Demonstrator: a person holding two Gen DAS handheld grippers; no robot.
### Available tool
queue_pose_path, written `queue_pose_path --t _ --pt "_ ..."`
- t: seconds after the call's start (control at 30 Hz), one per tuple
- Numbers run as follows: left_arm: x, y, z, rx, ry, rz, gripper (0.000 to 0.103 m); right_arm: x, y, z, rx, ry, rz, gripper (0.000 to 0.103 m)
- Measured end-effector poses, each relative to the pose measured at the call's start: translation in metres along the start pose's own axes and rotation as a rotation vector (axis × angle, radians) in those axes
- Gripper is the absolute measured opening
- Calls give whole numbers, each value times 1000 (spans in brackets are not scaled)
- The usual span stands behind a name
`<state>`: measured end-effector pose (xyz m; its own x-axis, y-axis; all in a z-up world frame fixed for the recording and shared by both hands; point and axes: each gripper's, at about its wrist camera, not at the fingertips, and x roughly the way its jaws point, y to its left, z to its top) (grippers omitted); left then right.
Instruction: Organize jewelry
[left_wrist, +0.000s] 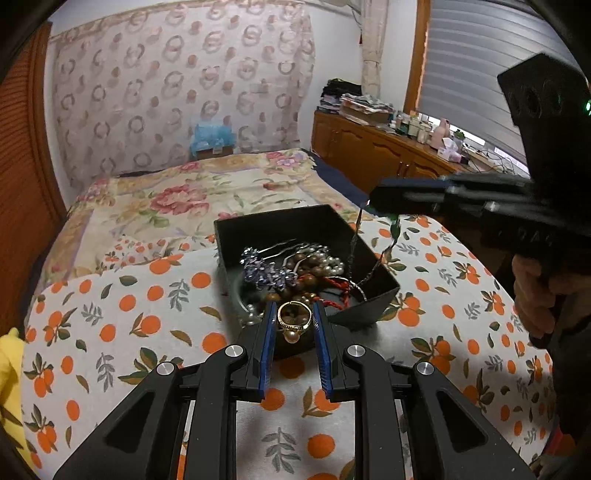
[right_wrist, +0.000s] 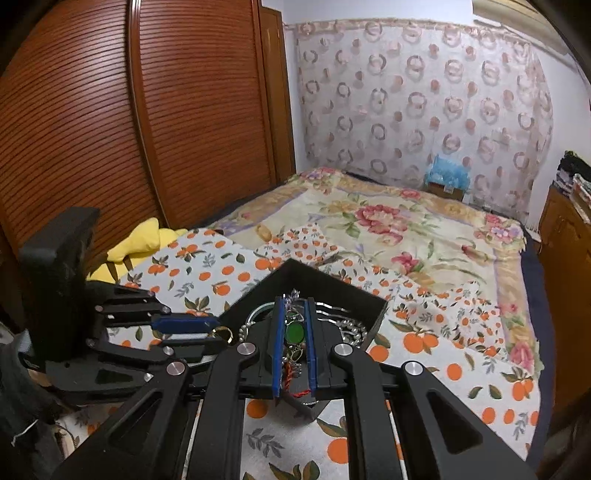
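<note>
Two grippers meet over one black box (left_wrist: 373, 284) on the orange-print cloth (left_wrist: 122, 314), which lies over the bed (left_wrist: 207, 192) stretching away ahead of both of them.

The box sits just ahead of my left gripper (left_wrist: 293, 325) and directly under my right gripper (right_wrist: 294, 332). Inside it lies a tangle: pearls (left_wrist: 330, 263) and brown beads (left_wrist: 308, 267) toward the far side, a purple-blue spray (left_wrist: 262, 267) ahead and left of the left gripper, a red cord (left_wrist: 338, 286) ahead and right.

My left gripper is closed on a gold ring (left_wrist: 293, 316) with a pearl, pinched between the blue pads (left_wrist: 266, 347) at the box's near edge.

My right gripper is closed on a chain (right_wrist: 291, 363) carrying a green pendant (right_wrist: 295, 331); seen from the left side, thin strands (left_wrist: 354, 240) hang from its tip down into the box.
</note>
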<state>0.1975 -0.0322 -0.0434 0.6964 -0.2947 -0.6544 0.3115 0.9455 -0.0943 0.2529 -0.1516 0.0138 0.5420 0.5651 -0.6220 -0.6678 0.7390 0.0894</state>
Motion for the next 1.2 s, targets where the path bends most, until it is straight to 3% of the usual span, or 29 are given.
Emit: queue_pose_path --t 0.17,0.27,1.2 --pt "1 1 -2 -9 6 1 18 12 -5 -8 29 21 3 13" --pt "1 3 0 -13 8 6 18 16 -6 -9 37 22 2 22" --pt "37 1 57 59 6 76 18 -16 -22 -16 78 -12 -127 22"
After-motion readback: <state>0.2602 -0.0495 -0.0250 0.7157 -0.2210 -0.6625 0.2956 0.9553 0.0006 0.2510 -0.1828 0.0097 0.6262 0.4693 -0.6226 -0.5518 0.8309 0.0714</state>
